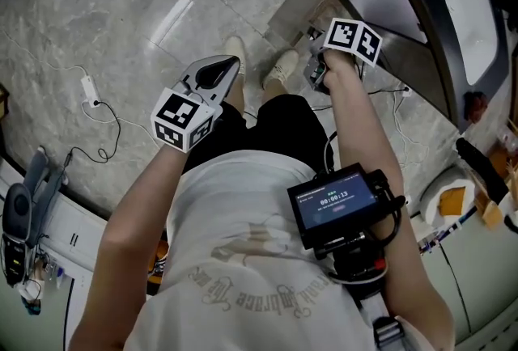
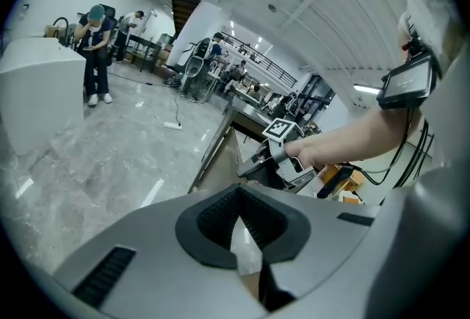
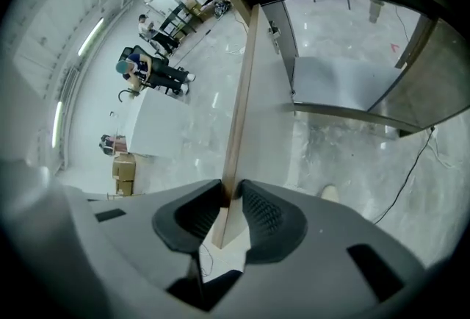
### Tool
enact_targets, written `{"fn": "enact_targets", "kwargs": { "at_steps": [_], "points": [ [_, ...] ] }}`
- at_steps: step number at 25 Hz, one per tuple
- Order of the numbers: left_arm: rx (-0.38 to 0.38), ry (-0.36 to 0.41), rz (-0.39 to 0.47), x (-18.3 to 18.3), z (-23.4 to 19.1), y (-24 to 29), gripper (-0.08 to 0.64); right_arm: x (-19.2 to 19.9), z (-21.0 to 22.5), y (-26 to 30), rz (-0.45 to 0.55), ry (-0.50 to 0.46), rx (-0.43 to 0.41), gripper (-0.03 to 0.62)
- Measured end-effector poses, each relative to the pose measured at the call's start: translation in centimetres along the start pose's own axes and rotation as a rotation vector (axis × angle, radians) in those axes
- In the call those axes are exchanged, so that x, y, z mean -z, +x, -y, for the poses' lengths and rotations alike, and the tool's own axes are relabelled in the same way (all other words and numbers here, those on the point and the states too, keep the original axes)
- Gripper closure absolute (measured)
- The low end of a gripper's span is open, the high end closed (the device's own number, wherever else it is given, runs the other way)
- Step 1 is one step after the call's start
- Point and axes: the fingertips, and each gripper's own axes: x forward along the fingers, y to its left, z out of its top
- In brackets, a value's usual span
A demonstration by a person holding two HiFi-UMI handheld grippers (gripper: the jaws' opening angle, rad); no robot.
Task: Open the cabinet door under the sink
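Right gripper view shows us the cabinet (image 3: 330,79) standing open, its cabinet door (image 3: 268,112) swung out over the floor, our right gripper (image 3: 231,196) pinched on the door's edge. Our left gripper (image 2: 239,216) is closed up, empty, well off to the side.

Head view looks steeply down over left gripper (image 1: 217,70) and right gripper (image 1: 314,71). Each gripper view looks closely along its jaws. All three share the cabinet door (image 3: 266,115) between the right jaws.
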Motion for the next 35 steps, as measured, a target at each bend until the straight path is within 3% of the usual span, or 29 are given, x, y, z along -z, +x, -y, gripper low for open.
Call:
{"fn": "enact_targets", "kwargs": {
  "at_steps": [10,18,30,33,35],
  "points": [
    [-0.015,-0.014,0.015,-0.5,-2.1,-1.0,0.552,-2.2,-5.2,3.7,0.055,0.132,-0.077,0.486],
    [-0.031,-0.016,0.0,-0.1,-3.7,-1.9,0.552,-3.1,-6.8,5.0,0.112,0.218,-0.108,0.485],
    [0.057,0.071,-0.018,-2.6,-1.5,-1.3,0.552,-2.5,-5.9,0.9,0.164,0.046,-0.032,0.477],
    [0.09,0.109,-0.021,-3.6,-0.5,-1.1,0.552,-2.4,-5.2,-2.4,0.189,-0.023,-0.007,0.546],
    [0.126,0.148,-0.029,-4.4,0.3,-0.9,0.552,-2.0,-4.4,-5.0,0.207,-0.079,0.024,0.552]
  ]
}}
